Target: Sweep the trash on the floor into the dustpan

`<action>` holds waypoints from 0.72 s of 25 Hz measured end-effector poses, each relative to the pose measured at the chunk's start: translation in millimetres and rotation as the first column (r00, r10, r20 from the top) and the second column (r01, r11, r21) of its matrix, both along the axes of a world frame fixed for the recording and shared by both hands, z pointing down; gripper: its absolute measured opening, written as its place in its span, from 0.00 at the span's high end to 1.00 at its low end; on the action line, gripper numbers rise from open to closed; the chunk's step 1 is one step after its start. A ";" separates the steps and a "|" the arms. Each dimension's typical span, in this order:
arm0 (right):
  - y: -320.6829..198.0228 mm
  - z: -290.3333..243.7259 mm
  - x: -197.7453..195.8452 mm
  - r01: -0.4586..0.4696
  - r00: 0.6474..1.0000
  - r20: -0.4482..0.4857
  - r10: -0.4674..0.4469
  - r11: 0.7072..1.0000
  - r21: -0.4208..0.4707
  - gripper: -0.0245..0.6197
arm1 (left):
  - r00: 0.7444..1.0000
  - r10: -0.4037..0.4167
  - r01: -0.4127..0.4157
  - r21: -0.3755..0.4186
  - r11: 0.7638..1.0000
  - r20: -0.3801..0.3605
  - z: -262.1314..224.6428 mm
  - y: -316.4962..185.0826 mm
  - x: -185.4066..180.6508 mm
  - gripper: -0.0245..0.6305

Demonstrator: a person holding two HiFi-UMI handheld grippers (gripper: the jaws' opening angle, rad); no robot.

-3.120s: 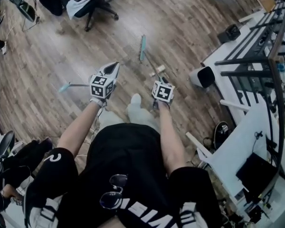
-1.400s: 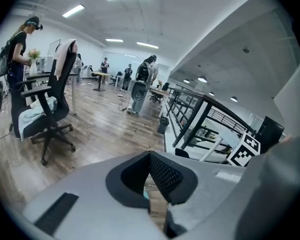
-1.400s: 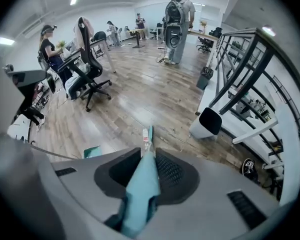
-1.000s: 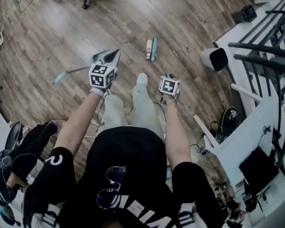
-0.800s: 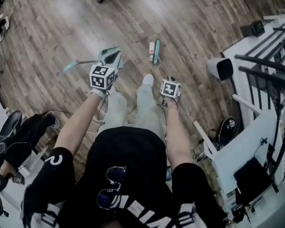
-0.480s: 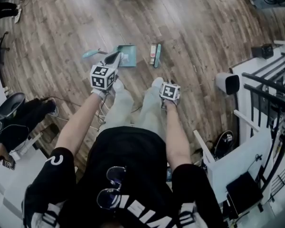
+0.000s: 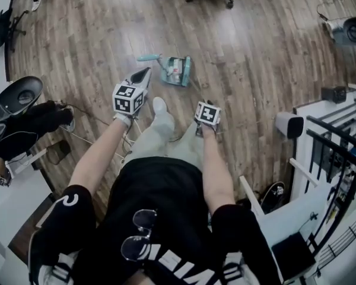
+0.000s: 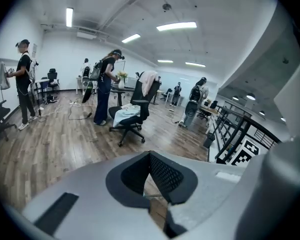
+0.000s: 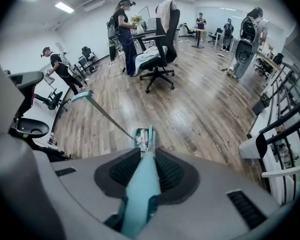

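A teal dustpan (image 7: 168, 69) rests on the wood floor ahead of my feet. Pale trash (image 7: 175, 71) lies in its mouth, and its long handle (image 9: 102, 111) rises tilted up and to the left. The teal broom head (image 7: 187, 73) presses against the pan's open side. My right gripper (image 7: 202, 104) is shut on the teal broom handle (image 9: 142, 184), which runs out between its pads toward the pan (image 9: 140, 136). My left gripper (image 7: 143, 73) hovers just left of the pan, shut, with nothing seen between its fingers (image 8: 162, 176).
A black office chair (image 9: 157, 39) stands further out on the floor. Several people (image 8: 104, 86) work at desks at the back. A white bin (image 7: 291, 123) and a black railing (image 7: 338, 153) are to my right. Dark bags (image 7: 24, 123) and a cable lie to my left.
The broom has pushed the trash across the floor into the dustpan's mouth. The dustpan now sits on the floor, clear of my left gripper. My view has swung round the room.
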State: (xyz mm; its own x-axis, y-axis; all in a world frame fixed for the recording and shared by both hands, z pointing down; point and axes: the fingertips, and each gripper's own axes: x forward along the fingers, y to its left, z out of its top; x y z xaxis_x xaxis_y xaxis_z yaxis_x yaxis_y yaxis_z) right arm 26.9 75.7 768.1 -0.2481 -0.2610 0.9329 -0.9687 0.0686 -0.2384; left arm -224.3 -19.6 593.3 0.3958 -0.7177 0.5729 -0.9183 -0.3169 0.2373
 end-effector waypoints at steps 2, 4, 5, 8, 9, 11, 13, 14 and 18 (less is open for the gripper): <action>3.2 -6.4 -15.2 0.022 1.000 0.003 -0.022 1.000 0.010 0.83 | 1.000 -0.018 0.018 0.003 1.000 -0.002 -3.9 9.9 -17.6 0.97; 3.0 -14.7 -14.9 0.042 0.998 -0.053 -0.042 0.999 0.008 0.83 | 0.999 -0.036 0.036 0.011 0.999 -0.011 -9.4 14.6 -30.9 0.97; 1.7 -19.5 -14.0 0.047 0.996 -0.078 -0.047 0.999 0.006 0.83 | 0.999 -0.043 0.044 0.016 0.999 -0.016 -12.6 15.6 -36.4 0.96; -4.7 -36.5 -19.8 0.053 0.995 -0.085 -0.051 0.998 0.021 0.83 | 0.997 -0.069 0.070 0.030 0.997 -0.035 -23.2 17.7 -48.4 0.96; -8.2 -43.9 -22.9 0.053 0.996 -0.075 -0.051 0.998 0.033 0.83 | 0.996 -0.079 0.081 0.035 0.996 -0.043 -27.7 17.7 -51.7 0.96; -18.0 -61.7 -28.7 0.049 0.998 -0.045 -0.046 0.997 0.062 0.83 | 0.994 -0.097 0.100 0.049 0.994 -0.058 -38.7 15.3 -57.0 0.96; -27.8 -81.4 -23.5 0.043 0.998 -0.052 -0.038 0.995 0.087 0.83 | 0.992 -0.108 0.113 0.067 0.991 -0.068 -52.1 11.5 -59.1 0.97; -31.9 -91.6 -20.1 0.038 0.998 -0.053 -0.033 0.994 0.098 0.83 | 0.991 -0.112 0.117 0.077 0.990 -0.073 -59.2 9.8 -59.0 0.97; -48.5 -135.4 6.9 0.028 0.995 -0.099 -0.013 0.988 0.150 0.83 | 0.989 -0.119 0.130 0.125 0.984 -0.092 -86.0 2.2 -50.7 0.96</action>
